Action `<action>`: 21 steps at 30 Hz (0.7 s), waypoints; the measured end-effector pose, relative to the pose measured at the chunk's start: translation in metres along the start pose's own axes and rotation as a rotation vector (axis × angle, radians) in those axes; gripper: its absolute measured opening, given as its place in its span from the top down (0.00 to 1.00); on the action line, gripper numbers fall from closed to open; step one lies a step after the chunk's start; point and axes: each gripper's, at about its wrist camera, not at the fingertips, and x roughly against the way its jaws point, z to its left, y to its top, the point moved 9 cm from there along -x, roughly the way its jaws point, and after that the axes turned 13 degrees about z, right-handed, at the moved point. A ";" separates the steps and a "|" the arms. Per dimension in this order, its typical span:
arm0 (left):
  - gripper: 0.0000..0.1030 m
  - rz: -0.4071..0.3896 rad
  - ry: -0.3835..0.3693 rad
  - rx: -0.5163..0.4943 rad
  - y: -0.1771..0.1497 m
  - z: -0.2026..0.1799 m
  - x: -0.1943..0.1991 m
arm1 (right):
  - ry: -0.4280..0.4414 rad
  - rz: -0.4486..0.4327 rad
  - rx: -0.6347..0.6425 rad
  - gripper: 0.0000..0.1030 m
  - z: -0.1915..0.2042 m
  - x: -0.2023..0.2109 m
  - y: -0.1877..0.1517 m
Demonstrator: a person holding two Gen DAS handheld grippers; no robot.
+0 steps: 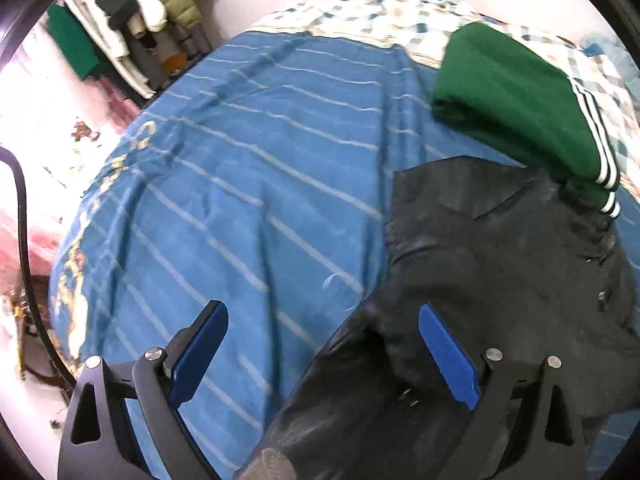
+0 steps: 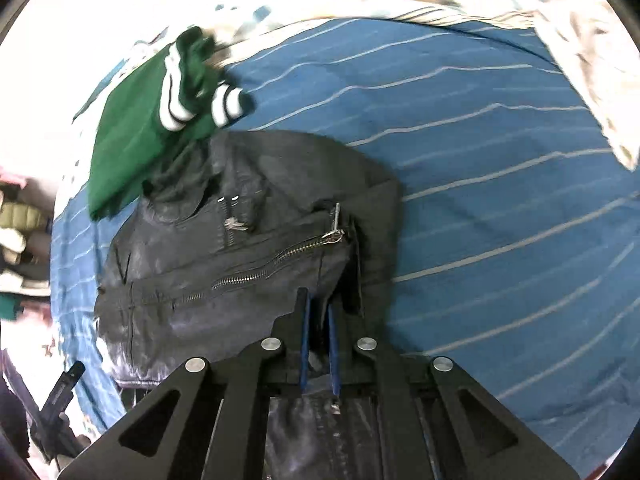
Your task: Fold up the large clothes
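A black leather jacket (image 1: 500, 256) with a silver zipper lies partly folded on the blue striped bedsheet (image 1: 248, 184). It also shows in the right wrist view (image 2: 240, 248). My left gripper (image 1: 322, 316) is open and empty, hovering over the jacket's left sleeve edge, one finger over the sheet and one over the jacket. My right gripper (image 2: 318, 312) is shut on the jacket's edge, with black fabric pinched between the blue pads. A folded green jacket (image 1: 516, 100) with white striped cuffs lies just beyond the black one, also in the right wrist view (image 2: 148, 132).
A checked quilt (image 1: 384, 12) covers the bed's far end. Piles of clothes (image 1: 132, 28) stand by the wall on the left. A light crumpled cloth (image 2: 592, 76) lies at the right. The bed's left edge (image 1: 80, 216) drops to the floor.
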 end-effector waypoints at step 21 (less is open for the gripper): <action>0.03 0.061 0.127 -0.158 0.035 -0.023 -0.081 | 0.010 0.186 0.039 0.68 0.021 -0.041 -0.016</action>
